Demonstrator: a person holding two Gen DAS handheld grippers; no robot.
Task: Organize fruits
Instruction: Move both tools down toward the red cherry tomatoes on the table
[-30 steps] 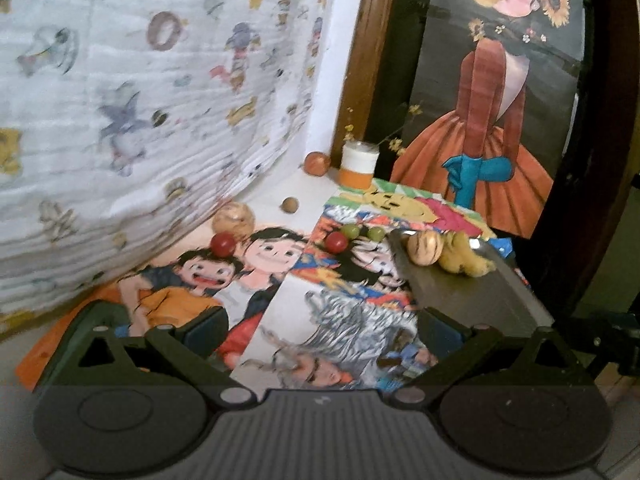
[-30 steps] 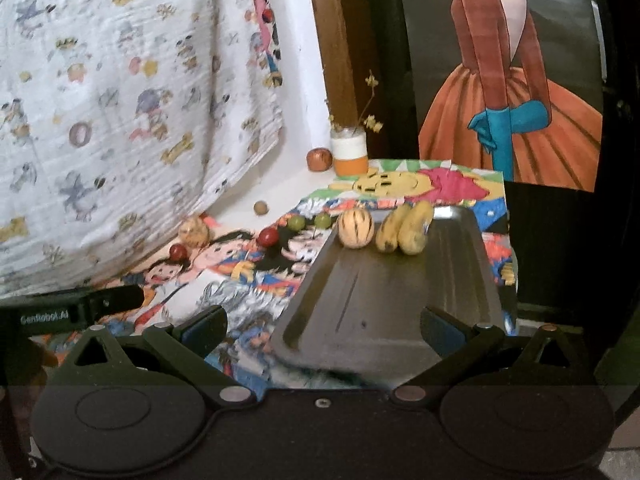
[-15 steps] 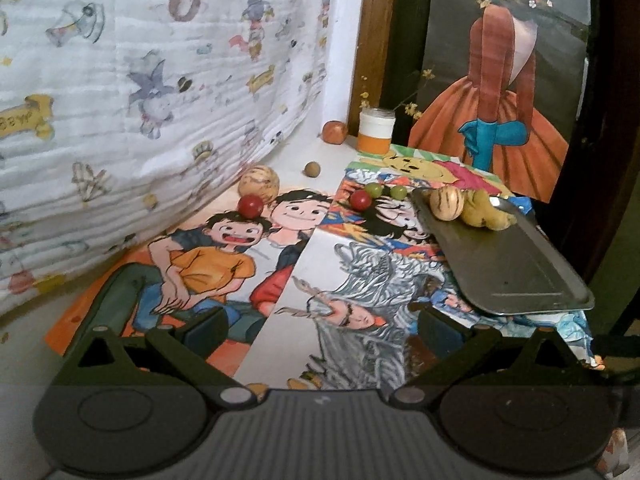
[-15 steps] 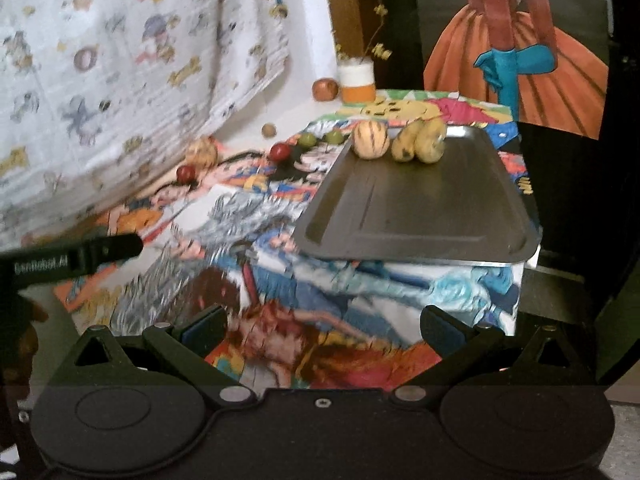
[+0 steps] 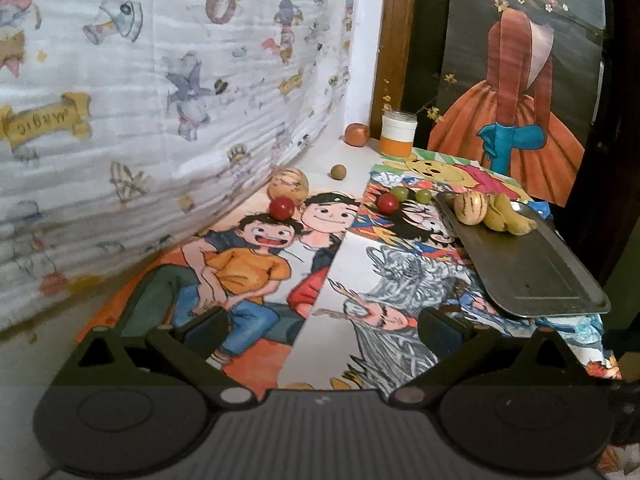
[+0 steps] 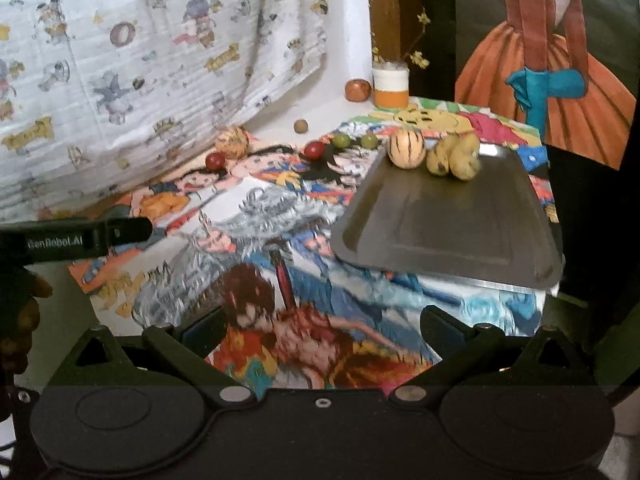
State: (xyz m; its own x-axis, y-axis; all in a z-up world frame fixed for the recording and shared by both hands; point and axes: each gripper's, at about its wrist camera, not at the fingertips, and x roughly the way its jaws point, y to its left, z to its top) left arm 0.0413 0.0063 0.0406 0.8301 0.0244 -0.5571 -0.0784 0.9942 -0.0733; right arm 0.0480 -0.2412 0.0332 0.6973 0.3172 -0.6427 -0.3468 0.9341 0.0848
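Note:
A dark metal tray point(image 5: 524, 272) point(image 6: 448, 224) lies at the right on the cartoon-print table cover. At its far end sit a striped round fruit point(image 5: 470, 208) point(image 6: 406, 150) and small bananas point(image 5: 506, 218) point(image 6: 454, 158). Off the tray lie two red fruits point(image 5: 282, 208) point(image 5: 387, 203), two green grapes point(image 5: 424, 196), a second striped round fruit point(image 5: 287, 186) point(image 6: 232, 142), a small brown ball point(image 5: 338, 171) and an orange-red fruit point(image 5: 356, 134). My left gripper point(image 5: 320, 328) is open and empty near the table's front edge. My right gripper point(image 6: 320, 326) is open and empty, in front of the tray.
A white-and-orange jar point(image 5: 398, 134) point(image 6: 391, 86) stands at the back by a wooden post. A printed cloth point(image 5: 160, 80) hangs along the left. A poster of a girl in an orange dress point(image 5: 516, 80) stands behind. The left gripper's body point(image 6: 76, 236) shows at the left of the right wrist view.
Both grippers have pulled back from the fruits and the tray toward the table's front edge. Neither has taken hold of anything; the fruits have not moved.

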